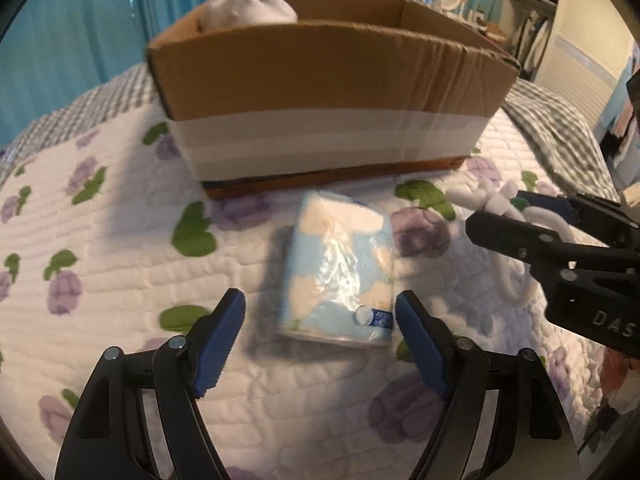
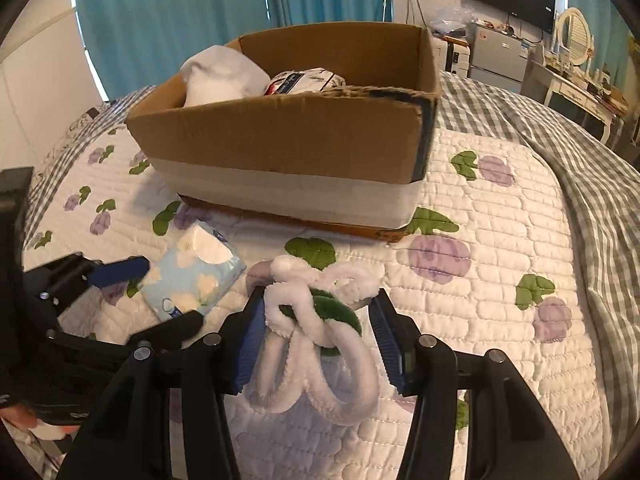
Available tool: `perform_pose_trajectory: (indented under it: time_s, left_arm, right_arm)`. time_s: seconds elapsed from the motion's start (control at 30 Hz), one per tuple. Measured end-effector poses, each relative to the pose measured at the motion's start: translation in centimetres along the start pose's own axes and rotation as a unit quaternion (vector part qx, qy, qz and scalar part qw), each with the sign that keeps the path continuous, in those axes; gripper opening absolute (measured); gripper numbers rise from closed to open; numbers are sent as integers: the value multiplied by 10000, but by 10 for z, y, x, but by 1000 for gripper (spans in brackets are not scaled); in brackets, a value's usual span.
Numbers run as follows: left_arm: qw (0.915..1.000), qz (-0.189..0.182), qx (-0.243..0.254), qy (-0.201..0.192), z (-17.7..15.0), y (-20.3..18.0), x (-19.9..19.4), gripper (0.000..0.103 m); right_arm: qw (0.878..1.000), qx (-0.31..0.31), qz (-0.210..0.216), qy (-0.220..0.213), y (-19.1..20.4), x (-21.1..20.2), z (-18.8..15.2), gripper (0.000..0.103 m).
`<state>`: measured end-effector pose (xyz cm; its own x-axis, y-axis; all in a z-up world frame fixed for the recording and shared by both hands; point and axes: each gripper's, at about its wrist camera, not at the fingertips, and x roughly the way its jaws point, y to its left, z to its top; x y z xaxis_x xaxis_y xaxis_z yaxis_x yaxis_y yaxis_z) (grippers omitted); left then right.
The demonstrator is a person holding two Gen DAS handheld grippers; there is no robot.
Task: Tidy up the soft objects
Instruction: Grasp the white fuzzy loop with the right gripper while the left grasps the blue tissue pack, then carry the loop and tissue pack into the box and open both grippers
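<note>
A light blue tissue pack (image 1: 340, 268) lies on the quilt in front of a cardboard box (image 1: 328, 80). My left gripper (image 1: 320, 312) is open, its blue pads either side of the pack's near end, not touching it. A white fuzzy pipe-cleaner flower with green leaves (image 2: 316, 328) lies to the right of the pack. My right gripper (image 2: 316, 312) is open around it, the left pad touching the fuzz. The box (image 2: 288, 136) holds a white cloth bundle (image 2: 224, 76) and a patterned pack (image 2: 304, 80). The tissue pack (image 2: 192, 276) shows in the right wrist view too.
The floral quilt (image 2: 480, 264) lies over a grey checked bedspread (image 2: 560, 140). Teal curtains (image 2: 180, 8) hang behind the bed. A dresser with a mirror (image 2: 576, 40) and a wall screen stand at the far right.
</note>
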<state>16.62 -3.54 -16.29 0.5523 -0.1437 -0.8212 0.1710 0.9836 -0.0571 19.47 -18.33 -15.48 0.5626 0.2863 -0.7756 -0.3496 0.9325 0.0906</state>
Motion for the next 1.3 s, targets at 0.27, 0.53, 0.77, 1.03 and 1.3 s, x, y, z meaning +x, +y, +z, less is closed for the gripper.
perform_pose_trajectory:
  time_s: [0.27, 0.53, 0.77, 1.03, 1.3]
  left_arm:
    - [9993, -76, 367, 17, 1, -7, 6, 51]
    - [9991, -39, 416, -106, 1, -7, -21, 51]
    - [9975, 31, 472, -528, 7, -16, -77, 51]
    - [9925, 215, 445, -1122, 20, -24, -143, 51]
    - [9849, 322, 403, -1654, 60, -17, -186, 51]
  right_arm:
    - [10000, 7, -2, -21, -3, -1, -1, 52]
    - [9999, 3, 15, -103, 3, -16, -7, 51]
    - [9988, -94, -29, -474, 15, -70, 0, 51]
    - [9927, -388, -143, -1137, 35, -150, 20, 51]
    - [9832, -524, -201, -1738, 37, -202, 61, 51]
